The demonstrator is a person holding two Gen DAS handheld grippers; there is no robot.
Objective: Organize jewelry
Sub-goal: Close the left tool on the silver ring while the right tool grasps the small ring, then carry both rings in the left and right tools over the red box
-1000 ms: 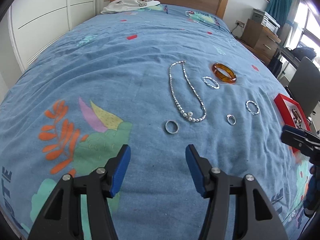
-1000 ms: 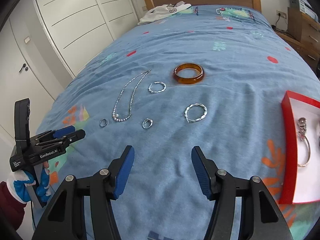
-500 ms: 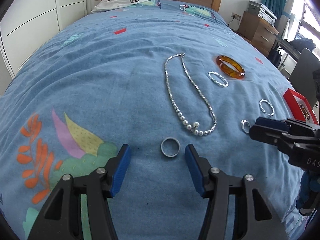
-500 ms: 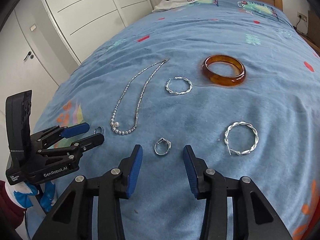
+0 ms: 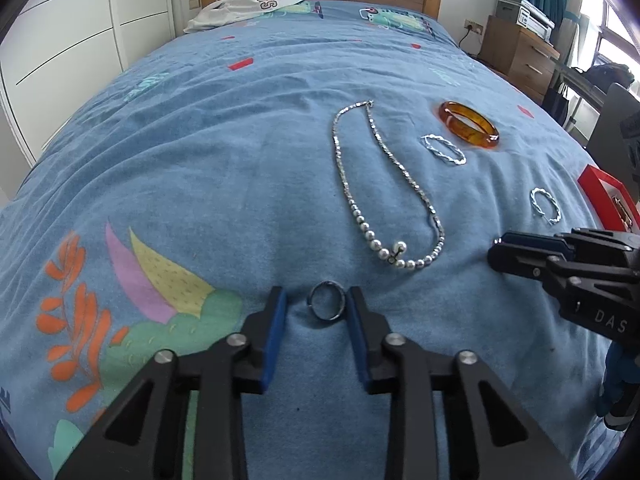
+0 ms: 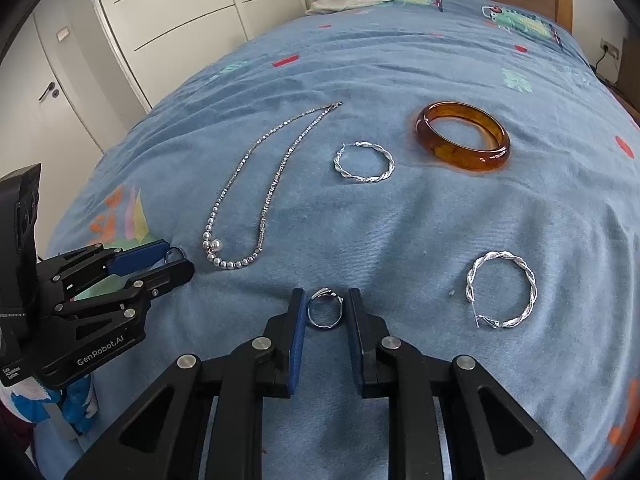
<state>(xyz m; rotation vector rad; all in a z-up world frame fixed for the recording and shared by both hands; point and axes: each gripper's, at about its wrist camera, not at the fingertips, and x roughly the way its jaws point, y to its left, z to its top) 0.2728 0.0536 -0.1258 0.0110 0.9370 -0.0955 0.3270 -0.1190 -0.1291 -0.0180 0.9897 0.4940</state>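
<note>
On the blue bedspread, a plain silver band ring [image 5: 326, 306] lies between the fingers of my left gripper [image 5: 316, 304]; the right pad touches it, the left is apart. My right gripper [image 6: 325, 308] straddles a second silver ring [image 6: 324, 312], its pads close on both sides. Both grippers are narrowed but not closed. A silver pearl necklace [image 5: 384, 184] [image 6: 256, 192], an amber bangle [image 5: 470, 124] [image 6: 464, 136] and two twisted silver hoops [image 6: 364, 162] [image 6: 500, 288] lie beyond. The left gripper also shows in the right wrist view [image 6: 176, 262].
A red jewelry box [image 5: 608, 196] sits at the right edge of the bed. White clothing [image 5: 244, 4] lies by the wooden headboard. White wardrobes stand to the left, a wooden dresser [image 5: 520, 52] and a chair to the right.
Both grippers moved forward and down to the bedspread. Each has narrowed around its own ring, which now lies between the fingertips.
</note>
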